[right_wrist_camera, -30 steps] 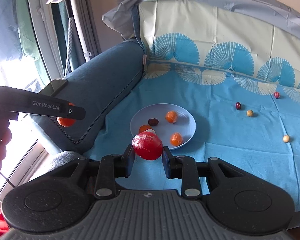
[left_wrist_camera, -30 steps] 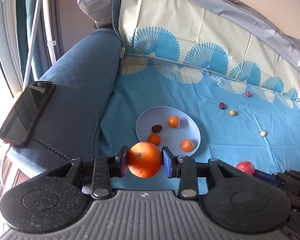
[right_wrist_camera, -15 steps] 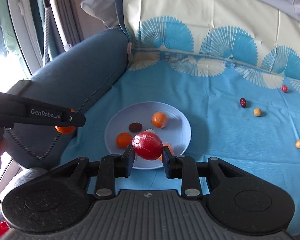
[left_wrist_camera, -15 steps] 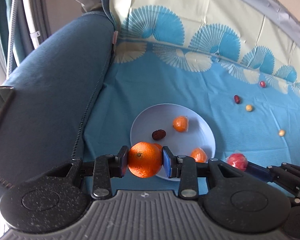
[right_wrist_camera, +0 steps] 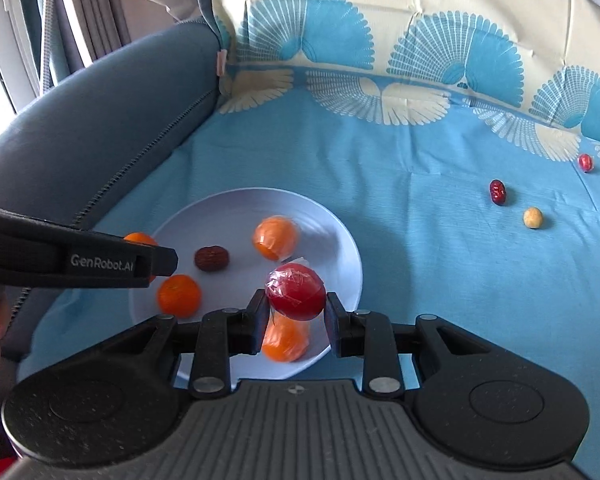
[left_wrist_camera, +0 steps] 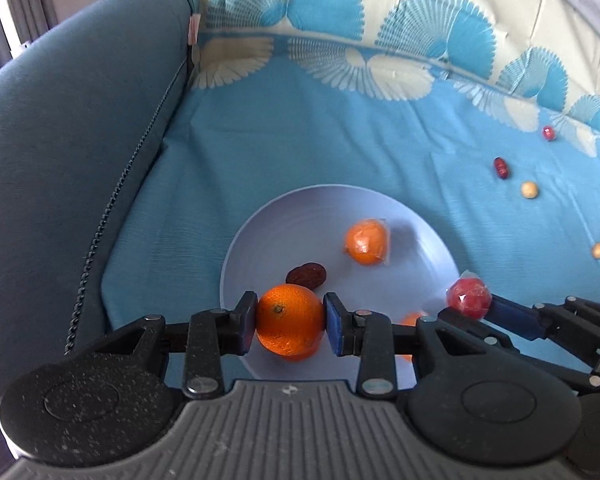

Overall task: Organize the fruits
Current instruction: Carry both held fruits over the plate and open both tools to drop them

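**Left wrist view: two fruits carried over the plate**

Left gripper point(left_wrist_camera: 290, 326) clamps an orange point(left_wrist_camera: 289, 322) above the plate point(left_wrist_camera: 324, 208) near its front rim. Right gripper point(right_wrist_camera: 294, 314) clamps a film-wrapped red fruit point(right_wrist_camera: 295, 291). Both seem firm, round, likely to roll; the film looks slippery. Open room lies mid-plate.

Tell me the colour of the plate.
Pale lavender-blue, plain; the plate shows best in the right wrist view.

An orange point(left_wrist_camera: 289, 322) and a wrapped red fruit point(right_wrist_camera: 296, 291) hang over a pale plate point(right_wrist_camera: 340, 248) holding oranges and a date point(right_wrist_camera: 212, 258), with small fruits at two o'clock.
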The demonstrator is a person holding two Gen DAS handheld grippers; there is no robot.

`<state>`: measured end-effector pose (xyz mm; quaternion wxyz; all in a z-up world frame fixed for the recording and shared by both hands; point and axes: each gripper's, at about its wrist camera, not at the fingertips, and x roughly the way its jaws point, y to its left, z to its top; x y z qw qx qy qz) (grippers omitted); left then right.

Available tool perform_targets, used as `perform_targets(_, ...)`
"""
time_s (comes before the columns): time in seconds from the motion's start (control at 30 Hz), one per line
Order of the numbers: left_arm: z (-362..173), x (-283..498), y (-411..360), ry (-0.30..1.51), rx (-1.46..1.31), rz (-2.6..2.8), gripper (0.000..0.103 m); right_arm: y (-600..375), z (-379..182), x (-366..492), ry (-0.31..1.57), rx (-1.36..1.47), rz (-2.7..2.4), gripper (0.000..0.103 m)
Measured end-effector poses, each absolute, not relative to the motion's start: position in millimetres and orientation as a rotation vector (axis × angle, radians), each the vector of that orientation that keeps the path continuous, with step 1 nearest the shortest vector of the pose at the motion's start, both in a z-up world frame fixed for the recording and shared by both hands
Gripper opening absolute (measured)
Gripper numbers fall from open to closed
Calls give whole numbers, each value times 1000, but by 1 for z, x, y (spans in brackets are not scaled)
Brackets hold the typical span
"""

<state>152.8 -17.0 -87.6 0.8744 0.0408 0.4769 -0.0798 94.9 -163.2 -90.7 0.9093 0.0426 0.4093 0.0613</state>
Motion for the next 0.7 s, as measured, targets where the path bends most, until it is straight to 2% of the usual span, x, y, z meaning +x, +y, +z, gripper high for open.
perform_targets(0.13, -99, 165, -18, 1011, 91, -151, 39, -161, -102, 107, 864, 65, 134, 31)
perform_targets(0.17, -100, 167, -18, 1009, 91, -150, 42, -159, -104, 109, 869, 57, 137, 31)
perform_targets(0.23, -98, 169, -18, 990, 91, -161, 69, -157, -107, 114, 878, 44, 144, 33)
perform_targets(0.27, -95, 169, -17, 973, 89, -163, 97, -156, -106, 115, 877, 40, 147, 36)
perform_targets(0.3, -90, 167, -16, 948, 83, -158, 103, -155, -105, 115, 877, 35, 151, 51)
perform_targets(0.33, -84, 163, -14, 914, 70, -149, 103, -155, -103, 115, 877, 34, 149, 68)
perform_targets(0.4, -75, 157, -11, 907, 66, -153, 103, -156, -94, 108, 863, 44, 134, 81)
perform_targets(0.7, -32, 66, 17, 879, 83, -137, 103, -158, -46, 31, 910, 110, 191, 97)
